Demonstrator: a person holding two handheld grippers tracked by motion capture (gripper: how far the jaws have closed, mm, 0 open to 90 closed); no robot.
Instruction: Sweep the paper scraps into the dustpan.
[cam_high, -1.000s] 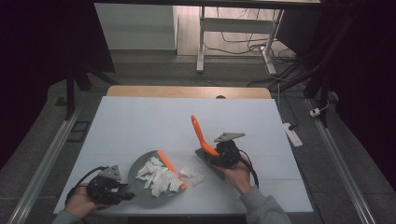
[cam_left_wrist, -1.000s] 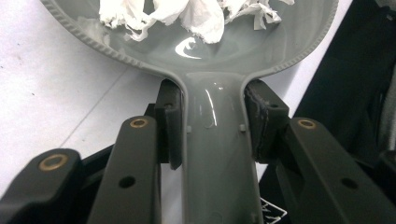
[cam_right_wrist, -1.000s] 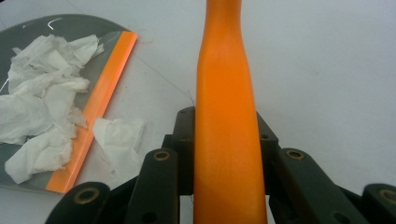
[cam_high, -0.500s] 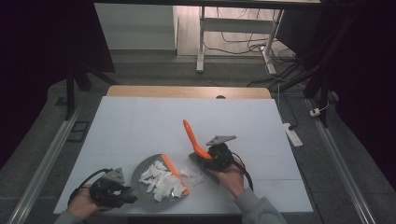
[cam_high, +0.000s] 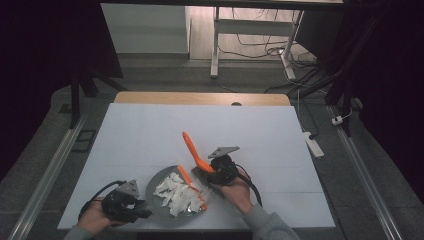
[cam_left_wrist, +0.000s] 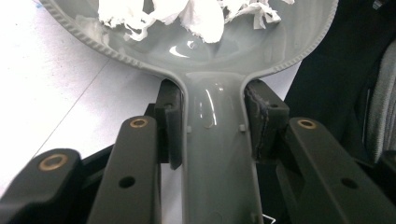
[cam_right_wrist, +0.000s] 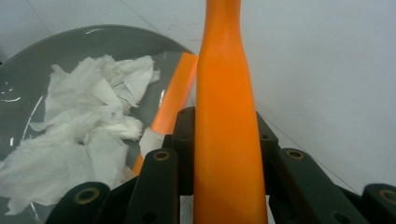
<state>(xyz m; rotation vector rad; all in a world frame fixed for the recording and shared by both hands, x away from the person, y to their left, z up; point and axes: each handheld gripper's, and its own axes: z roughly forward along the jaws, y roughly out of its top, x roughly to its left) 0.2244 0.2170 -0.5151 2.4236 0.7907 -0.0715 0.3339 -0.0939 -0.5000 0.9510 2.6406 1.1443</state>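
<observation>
A grey dustpan (cam_high: 161, 179) lies near the table's front edge with torn white paper scraps (cam_high: 175, 193) in it. My left gripper (cam_high: 144, 212) is shut on the pan's handle (cam_left_wrist: 212, 140), which runs between the two pads (cam_left_wrist: 169, 116); the scraps (cam_left_wrist: 196, 14) lie just beyond. My right gripper (cam_high: 209, 174) is shut on the orange brush handle (cam_high: 191, 147), which slants up and away to the left. In the right gripper view the handle (cam_right_wrist: 226, 93) rises between the jaws, and the brush's orange lower part (cam_right_wrist: 175, 93) lies along the pan's right rim (cam_right_wrist: 93, 30) beside the paper (cam_right_wrist: 88, 126).
The white table top (cam_high: 150, 130) stretches away behind the pan, with a wooden strip (cam_high: 200, 98) at its far edge. A white power strip (cam_high: 313, 143) lies on the floor at the right. Metal rails run along both sides of the table.
My right gripper has moved left and nearer with the orange brush, bringing it to the pan's right rim. The left gripper and pan have shifted slightly to the right.
</observation>
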